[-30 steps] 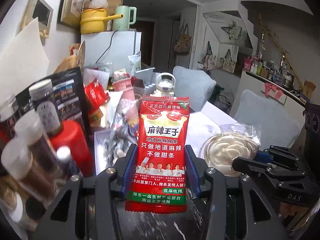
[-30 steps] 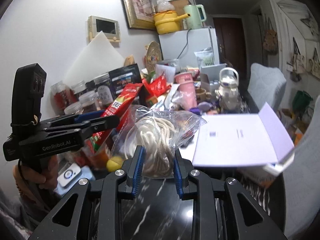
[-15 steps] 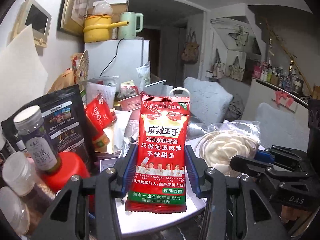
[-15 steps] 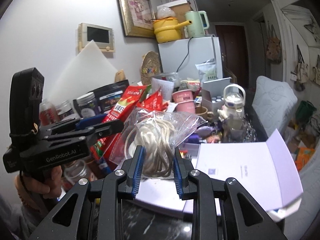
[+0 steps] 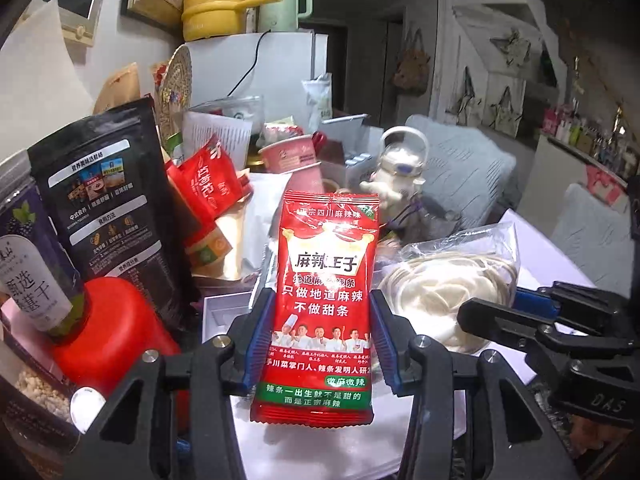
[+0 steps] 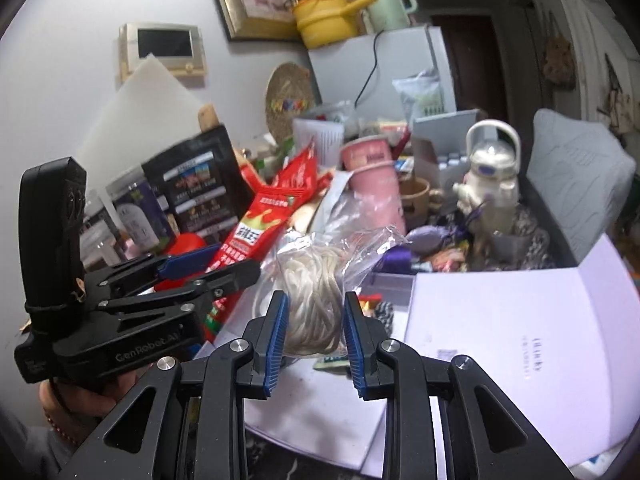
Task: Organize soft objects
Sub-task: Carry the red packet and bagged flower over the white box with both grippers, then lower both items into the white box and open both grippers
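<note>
1. Left gripper [image 5: 318,342] fingers clamp the red snack packet [image 5: 325,292], upright, long axis vertical, top edge pointing away
2. Right gripper [image 6: 315,342] fingers pinch the clear bag of white rope [image 6: 316,300] above the bench [image 6: 320,404], just beside the packet

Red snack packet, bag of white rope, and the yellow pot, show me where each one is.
red snack packet [image 5: 326,312], left wrist view, middle of its printed front
bag of white rope [image 6: 316,304], right wrist view, on the coiled rope
yellow pot [image 5: 212,12], left wrist view, on its side wall
</note>
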